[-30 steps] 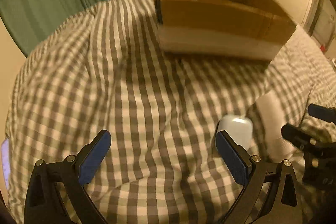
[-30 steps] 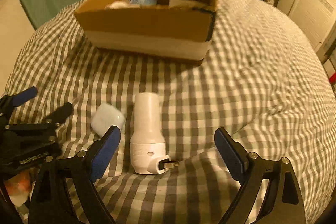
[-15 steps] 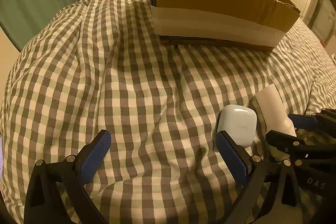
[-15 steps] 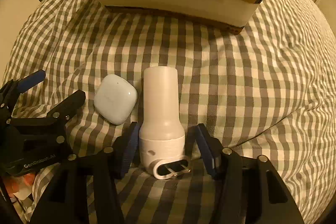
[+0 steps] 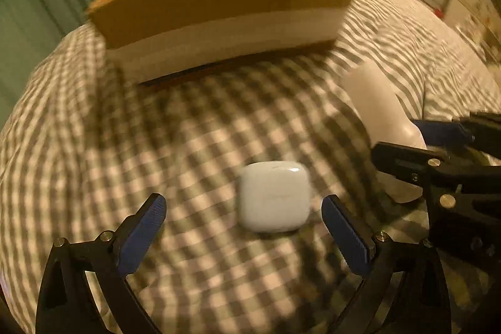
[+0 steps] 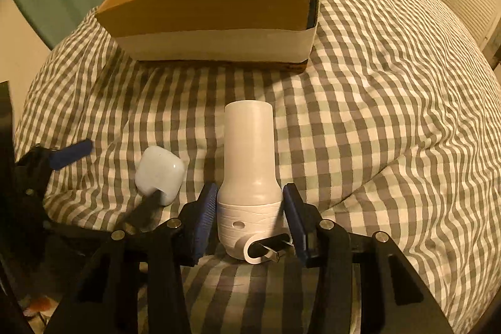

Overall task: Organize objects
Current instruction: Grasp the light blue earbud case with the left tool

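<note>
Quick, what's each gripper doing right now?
Left gripper: open, white case between its fingers, not gripped.
Right gripper: shut on the white plug-in device.

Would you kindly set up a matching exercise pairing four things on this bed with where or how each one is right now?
Things:
1. plug-in night light
2. earbuds case
3. cardboard box
4. left claw

States:
A. open, pads clear of anything
B. lying loose on the checked bedspread
C. clamped in the right claw
D. standing open at the far end, items inside

Pairs: 1-C, 2-B, 3-D, 4-A
</note>
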Demonstrator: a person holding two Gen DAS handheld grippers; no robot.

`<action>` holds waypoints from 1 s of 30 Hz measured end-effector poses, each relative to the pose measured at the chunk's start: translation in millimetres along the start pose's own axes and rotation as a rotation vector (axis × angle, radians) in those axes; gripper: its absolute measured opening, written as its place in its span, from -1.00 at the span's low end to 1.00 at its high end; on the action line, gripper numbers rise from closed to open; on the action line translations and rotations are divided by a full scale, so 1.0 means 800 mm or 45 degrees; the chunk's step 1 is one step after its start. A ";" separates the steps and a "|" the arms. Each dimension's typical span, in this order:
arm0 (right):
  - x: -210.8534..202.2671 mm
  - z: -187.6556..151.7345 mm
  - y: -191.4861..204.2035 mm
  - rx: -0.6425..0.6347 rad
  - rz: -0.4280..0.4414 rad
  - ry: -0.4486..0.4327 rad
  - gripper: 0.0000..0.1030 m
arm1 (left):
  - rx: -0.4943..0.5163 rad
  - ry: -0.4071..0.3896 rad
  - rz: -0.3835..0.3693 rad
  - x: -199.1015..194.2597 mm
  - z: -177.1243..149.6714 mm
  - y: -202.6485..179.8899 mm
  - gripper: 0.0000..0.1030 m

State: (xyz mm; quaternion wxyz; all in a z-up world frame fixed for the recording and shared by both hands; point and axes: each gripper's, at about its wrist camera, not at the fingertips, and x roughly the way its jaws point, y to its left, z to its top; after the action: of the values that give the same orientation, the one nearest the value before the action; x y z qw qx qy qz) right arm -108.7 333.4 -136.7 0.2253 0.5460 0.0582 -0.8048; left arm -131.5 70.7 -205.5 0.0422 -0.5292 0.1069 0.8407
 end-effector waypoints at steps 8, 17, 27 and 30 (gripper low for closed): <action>0.014 0.003 0.004 0.017 0.012 0.017 -0.16 | -0.015 0.054 -0.052 0.022 0.005 -0.001 0.44; 0.014 0.002 0.006 0.018 -0.034 0.021 -0.16 | -0.119 0.021 -0.093 -0.001 0.001 0.023 -0.03; -0.008 -0.009 0.021 -0.076 -0.186 -0.020 -0.16 | -0.179 -0.042 -0.097 -0.053 -0.020 0.042 -0.03; -0.021 -0.011 0.024 -0.093 -0.215 -0.049 -0.16 | -0.189 -0.059 -0.089 -0.065 -0.023 0.057 -0.03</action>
State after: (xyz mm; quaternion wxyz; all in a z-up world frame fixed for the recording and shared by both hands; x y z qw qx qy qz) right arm -88.1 324.5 -121.7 0.1775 0.5149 0.1291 -0.8287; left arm -100.9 24.4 -160.7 0.0348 -0.5148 0.0249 0.8562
